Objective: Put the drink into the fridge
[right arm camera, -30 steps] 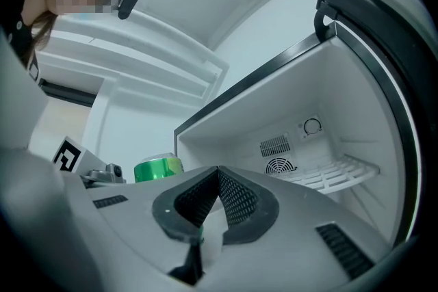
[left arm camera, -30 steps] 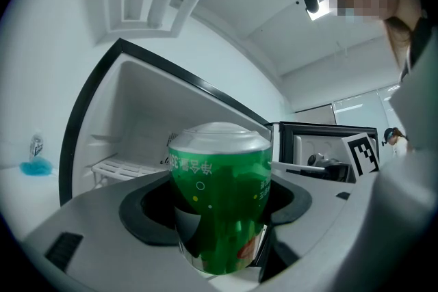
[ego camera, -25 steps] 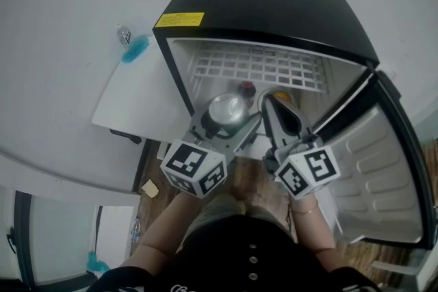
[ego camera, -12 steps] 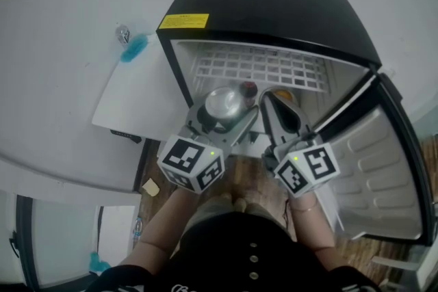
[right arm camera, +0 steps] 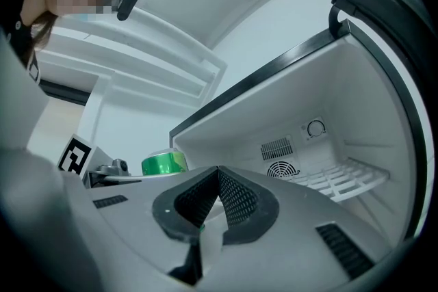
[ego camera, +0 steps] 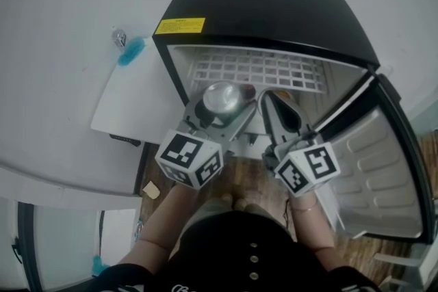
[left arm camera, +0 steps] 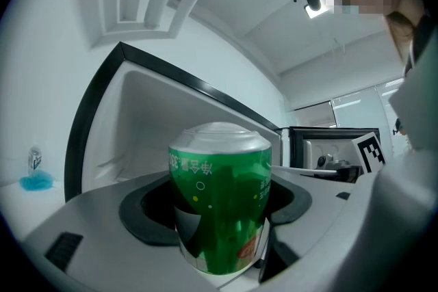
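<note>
We hold a green metal drink can [left arm camera: 220,208], its silver end facing up, between the jaws of our left gripper [ego camera: 219,104], which clamp its sides. Straight ahead of that gripper stands a small black fridge with a white inside [ego camera: 274,3], its white wire shelf [ego camera: 260,70] beyond the can. Just to the right, our right gripper [right arm camera: 217,193] has its jaws pressed together on nothing. The open fridge door [ego camera: 387,167] hangs to that gripper's right.

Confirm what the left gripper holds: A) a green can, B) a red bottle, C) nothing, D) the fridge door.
A: the left gripper view shows the left gripper with its jaws closed on either side of a green can.
</note>
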### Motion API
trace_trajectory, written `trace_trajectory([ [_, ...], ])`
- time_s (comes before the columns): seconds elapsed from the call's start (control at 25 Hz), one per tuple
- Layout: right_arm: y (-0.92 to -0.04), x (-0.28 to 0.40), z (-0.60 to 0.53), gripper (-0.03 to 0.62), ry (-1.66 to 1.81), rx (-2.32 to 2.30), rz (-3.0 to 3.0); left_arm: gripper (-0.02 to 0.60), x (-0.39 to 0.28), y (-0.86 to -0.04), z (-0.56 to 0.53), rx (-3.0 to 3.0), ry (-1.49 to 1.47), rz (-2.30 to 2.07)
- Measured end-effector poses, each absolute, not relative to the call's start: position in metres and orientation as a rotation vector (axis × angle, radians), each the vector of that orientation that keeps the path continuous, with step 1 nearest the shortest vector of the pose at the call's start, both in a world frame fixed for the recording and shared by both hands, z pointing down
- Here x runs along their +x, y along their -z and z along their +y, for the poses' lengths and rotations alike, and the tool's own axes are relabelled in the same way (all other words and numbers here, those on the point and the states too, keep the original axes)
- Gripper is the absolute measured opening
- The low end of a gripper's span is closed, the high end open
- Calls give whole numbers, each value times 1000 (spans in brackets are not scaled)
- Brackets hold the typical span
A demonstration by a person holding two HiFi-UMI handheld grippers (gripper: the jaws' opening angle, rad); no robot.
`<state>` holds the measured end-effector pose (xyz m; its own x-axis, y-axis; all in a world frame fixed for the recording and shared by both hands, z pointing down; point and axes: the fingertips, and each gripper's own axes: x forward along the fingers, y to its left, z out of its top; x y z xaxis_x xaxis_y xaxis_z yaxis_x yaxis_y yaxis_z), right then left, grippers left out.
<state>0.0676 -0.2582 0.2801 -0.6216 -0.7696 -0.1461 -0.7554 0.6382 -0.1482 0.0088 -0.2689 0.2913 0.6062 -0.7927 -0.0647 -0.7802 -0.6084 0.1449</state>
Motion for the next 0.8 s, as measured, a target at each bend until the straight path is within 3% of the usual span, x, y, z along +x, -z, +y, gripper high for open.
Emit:
trace_trajectory([
  [0.8,-273,63,-285,9,64,-1265,2663,344,13,-276,-309,2786,169,-1312],
])
